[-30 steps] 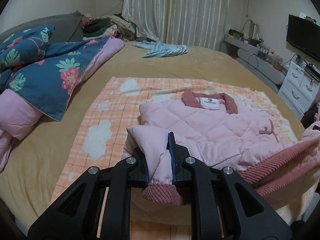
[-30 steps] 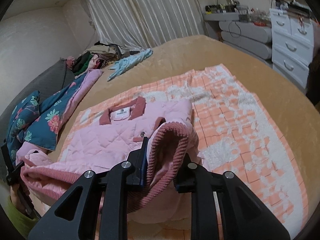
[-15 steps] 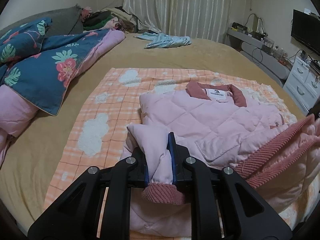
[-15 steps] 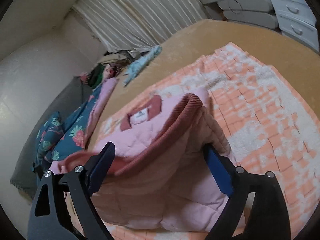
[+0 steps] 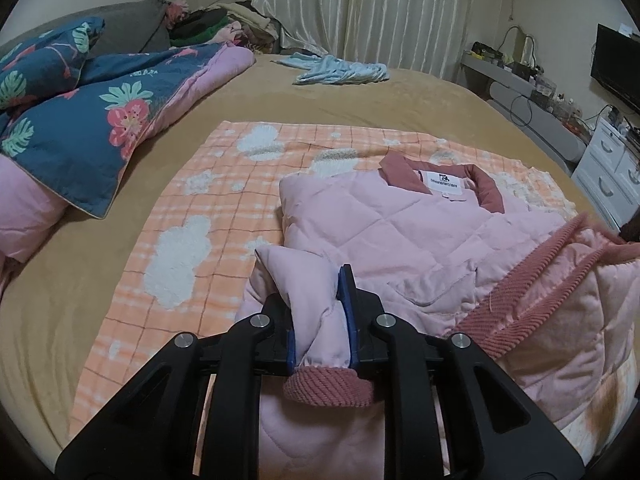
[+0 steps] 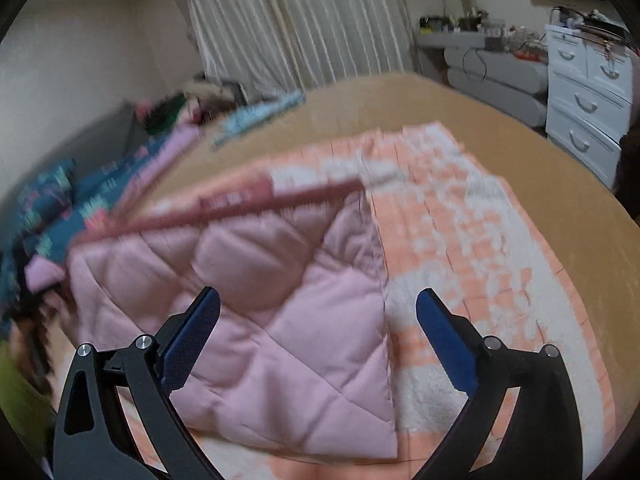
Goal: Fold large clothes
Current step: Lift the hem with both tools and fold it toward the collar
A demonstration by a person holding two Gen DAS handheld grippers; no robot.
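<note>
A pink quilted jacket (image 5: 400,232) with a dark pink collar lies on an orange checked blanket (image 5: 224,200) on the bed. My left gripper (image 5: 320,320) is shut on the jacket's sleeve, with the ribbed cuff (image 5: 328,388) sticking out toward the camera. The ribbed hem (image 5: 540,280) is folded up over the jacket's right side. In the right wrist view the jacket (image 6: 260,300) shows its folded lower part, blurred. My right gripper (image 6: 318,328) is open and empty just above it.
A blue floral quilt (image 5: 80,120) lies heaped at the left. A light blue garment (image 5: 340,72) lies at the far side of the bed. White drawers (image 6: 584,92) and a grey bench (image 6: 496,76) stand to the right.
My right gripper has opened and let go of the jacket's hem, which has dropped folded onto the jacket. My left gripper keeps its hold on the sleeve and has moved forward a little.
</note>
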